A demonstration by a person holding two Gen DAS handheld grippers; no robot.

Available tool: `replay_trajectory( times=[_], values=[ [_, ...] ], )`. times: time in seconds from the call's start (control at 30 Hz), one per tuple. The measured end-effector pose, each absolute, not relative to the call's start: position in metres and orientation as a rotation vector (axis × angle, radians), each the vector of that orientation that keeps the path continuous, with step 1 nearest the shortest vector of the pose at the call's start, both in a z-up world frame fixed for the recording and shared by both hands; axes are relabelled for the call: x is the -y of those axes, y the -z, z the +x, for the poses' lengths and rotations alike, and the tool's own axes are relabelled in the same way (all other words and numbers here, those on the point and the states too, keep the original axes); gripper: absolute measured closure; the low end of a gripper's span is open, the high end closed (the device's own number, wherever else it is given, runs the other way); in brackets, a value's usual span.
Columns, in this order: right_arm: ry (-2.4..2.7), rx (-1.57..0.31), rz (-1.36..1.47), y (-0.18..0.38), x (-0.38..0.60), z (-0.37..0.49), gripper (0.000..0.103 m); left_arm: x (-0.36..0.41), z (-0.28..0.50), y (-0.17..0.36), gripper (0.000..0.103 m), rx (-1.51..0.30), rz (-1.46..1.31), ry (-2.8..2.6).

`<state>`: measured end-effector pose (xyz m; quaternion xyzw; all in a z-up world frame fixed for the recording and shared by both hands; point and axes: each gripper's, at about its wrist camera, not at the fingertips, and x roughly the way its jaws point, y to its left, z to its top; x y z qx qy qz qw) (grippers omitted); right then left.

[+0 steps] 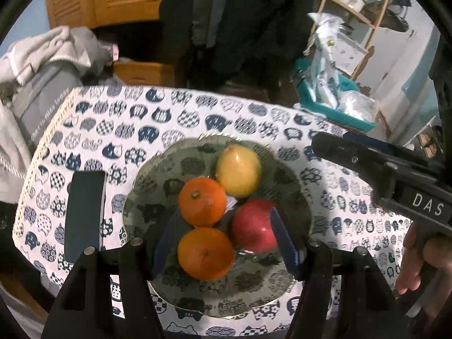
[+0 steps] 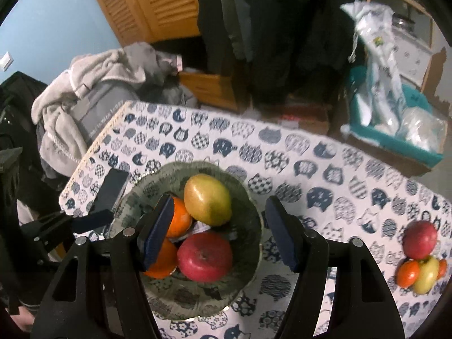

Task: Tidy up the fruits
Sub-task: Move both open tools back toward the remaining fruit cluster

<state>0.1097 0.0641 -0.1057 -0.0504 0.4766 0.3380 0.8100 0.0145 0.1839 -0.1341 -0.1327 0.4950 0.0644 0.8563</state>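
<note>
A clear glass bowl [image 1: 299, 197] stands on the cat-print table. It holds two oranges [image 1: 202, 205], a yellow-green lemon-like fruit [image 1: 238, 169] and a red apple [image 1: 254, 226]. My left gripper [image 1: 226, 243] hovers open above the bowl, its blue pads on either side of the near orange [image 1: 206, 252] and the apple. My right gripper [image 2: 220, 234] is open and empty above the same bowl [image 2: 255, 212], over the red apple [image 2: 204, 257]. It also shows in the left wrist view [image 1: 325, 147] at the right.
A small pile of fruit lies on the cloth at the right: a red apple [image 2: 419, 238], a yellow-green fruit [image 2: 425, 275] and small orange fruits [image 2: 408, 274]. A dark phone [image 1: 83, 214] lies left of the bowl. A teal bin [image 2: 395, 138] and clothes [image 2: 93, 84] stand beyond the table.
</note>
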Motion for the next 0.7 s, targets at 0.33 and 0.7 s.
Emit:
replay_trajectory(
  times=[0.33,0.7],
  values=[
    [-0.7,-0.908,-0.083,0.056,-0.032,0.101,0.035,-0.159,0.014,0.093,0.03,-0.95,-0.238,-0.085],
    [-0.65,-0.822,-0.08,0.016,0.012,0.085,0.032,-0.128,0.011,0.068,0.028,-0.906,-0.206,-0.014]
  ],
)
